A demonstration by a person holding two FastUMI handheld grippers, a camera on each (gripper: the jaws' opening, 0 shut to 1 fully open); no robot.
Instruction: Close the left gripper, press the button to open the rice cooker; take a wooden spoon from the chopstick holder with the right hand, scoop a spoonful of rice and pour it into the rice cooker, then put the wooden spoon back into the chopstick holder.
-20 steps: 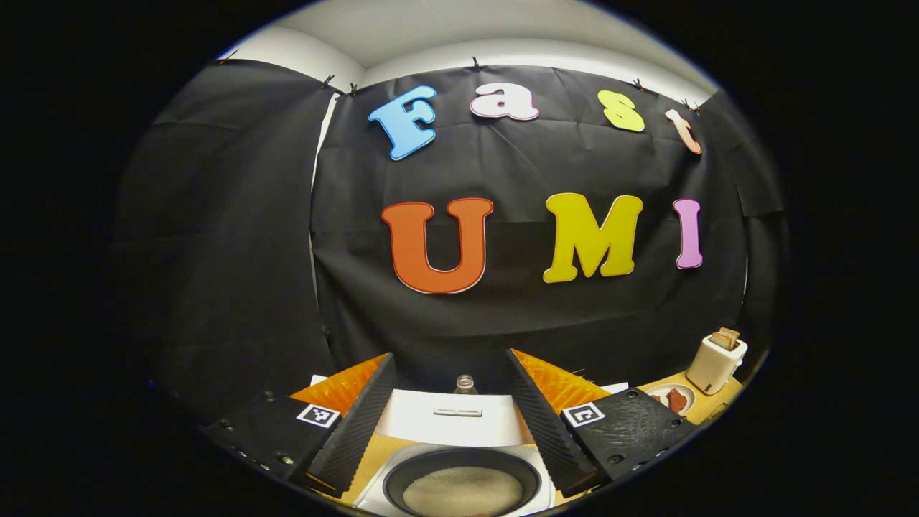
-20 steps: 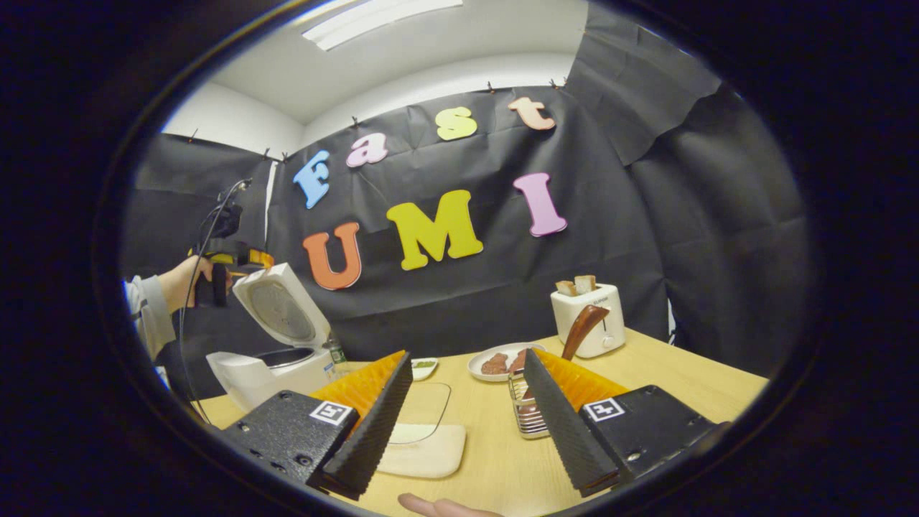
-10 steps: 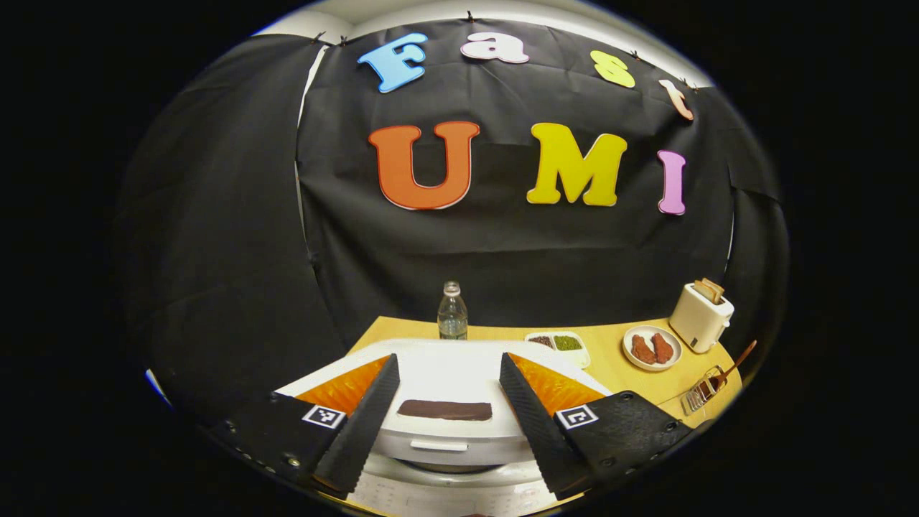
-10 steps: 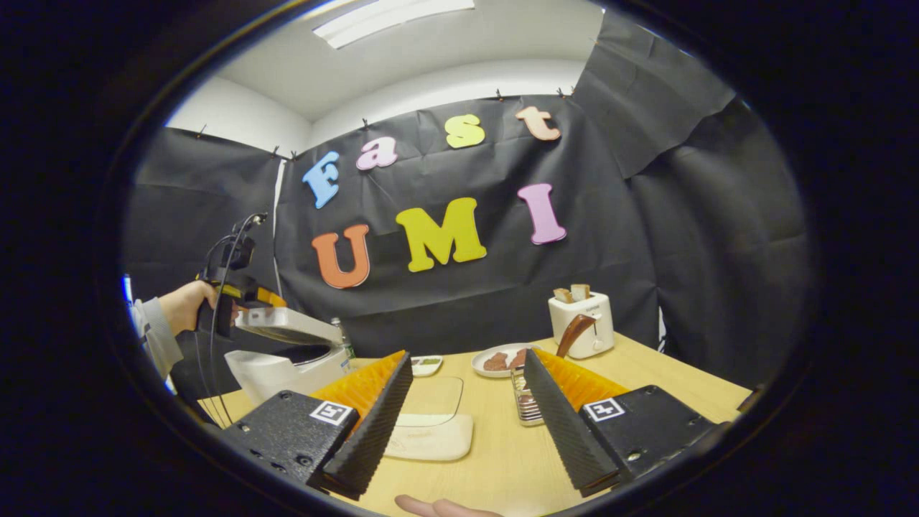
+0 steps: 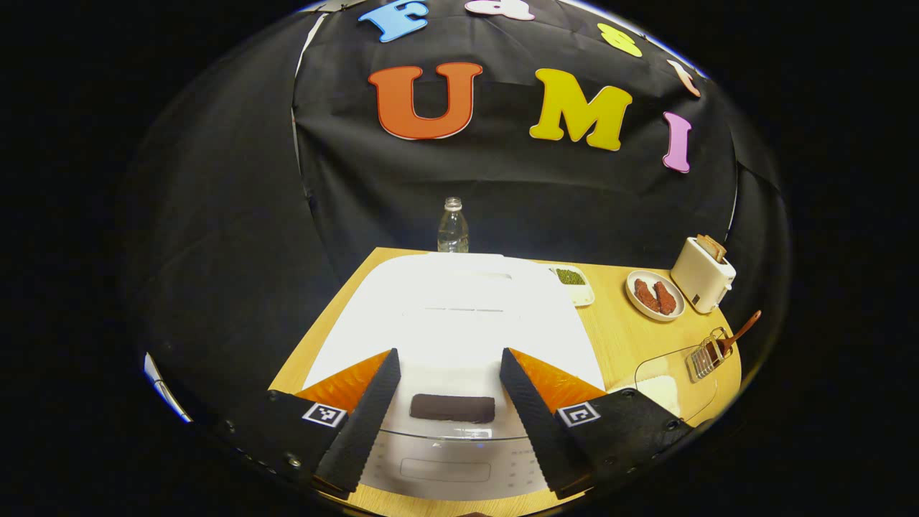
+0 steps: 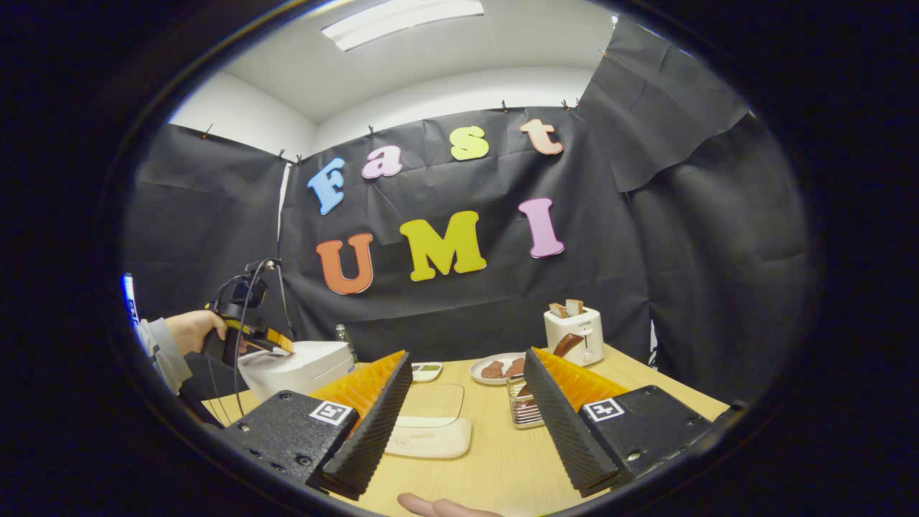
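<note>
The white rice cooker (image 5: 459,316) stands with its lid down, a dark bar (image 5: 452,408) at the lid's front. My left gripper (image 5: 448,355) hangs open just above that lid, its fingers either side of the bar. In the right gripper view a hand holds the left gripper (image 6: 276,345) on top of the rice cooker (image 6: 298,366). The wooden spoon (image 5: 739,332) leans in the wire chopstick holder (image 5: 702,359). My right gripper (image 6: 467,355) is open and holds nothing, with the chopstick holder (image 6: 524,409) and the rice box (image 6: 431,424) beyond it.
A toaster (image 6: 574,334) with bread, a plate (image 6: 495,368) of brown pieces and a small dish (image 6: 427,370) line the back of the wooden table (image 6: 495,467). A water bottle (image 5: 453,226) stands behind the cooker. Fingers of a hand (image 6: 445,508) show at the table's near edge.
The rice cooker's lid has swung from fully open to shut, with the left gripper coming down on top of it. The right gripper has barely shifted.
</note>
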